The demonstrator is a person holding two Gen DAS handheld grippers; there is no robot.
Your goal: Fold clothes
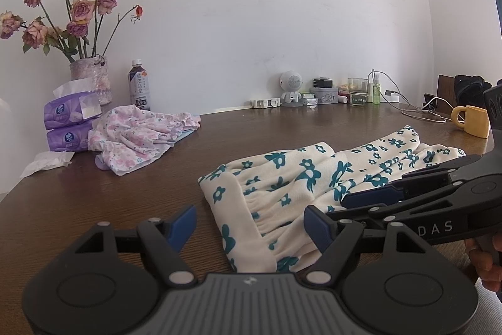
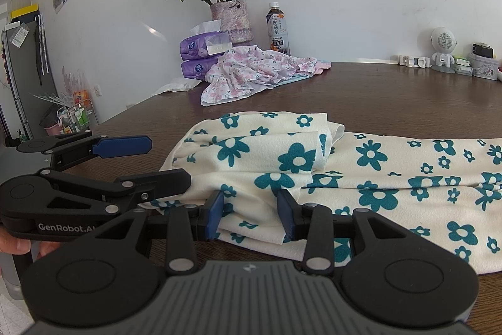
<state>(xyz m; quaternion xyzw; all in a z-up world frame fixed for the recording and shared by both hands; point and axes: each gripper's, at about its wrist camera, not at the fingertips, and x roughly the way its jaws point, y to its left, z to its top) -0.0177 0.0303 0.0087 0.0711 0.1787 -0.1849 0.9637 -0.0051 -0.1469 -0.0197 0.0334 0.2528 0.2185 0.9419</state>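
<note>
Both grippers at the near edge of the flowered trousers on the table

The cream trousers (image 1: 301, 178) with teal flowers lie partly folded across the brown table (image 1: 94, 203), waistband end toward the left gripper (image 1: 251, 225). Its jaws are spread wide, with the elastic waistband lying between and just under the blue fingertips (image 1: 183, 223). The right gripper (image 2: 251, 214) also has its jaws parted, straddling a bunched fold of the same cloth at the near edge; cloth fills the gap, but the pads look not pressed together on it. A pink flowered garment (image 1: 138, 137) lies crumpled well apart, at the far left by the tissue packs (image 1: 67, 124).
</note>
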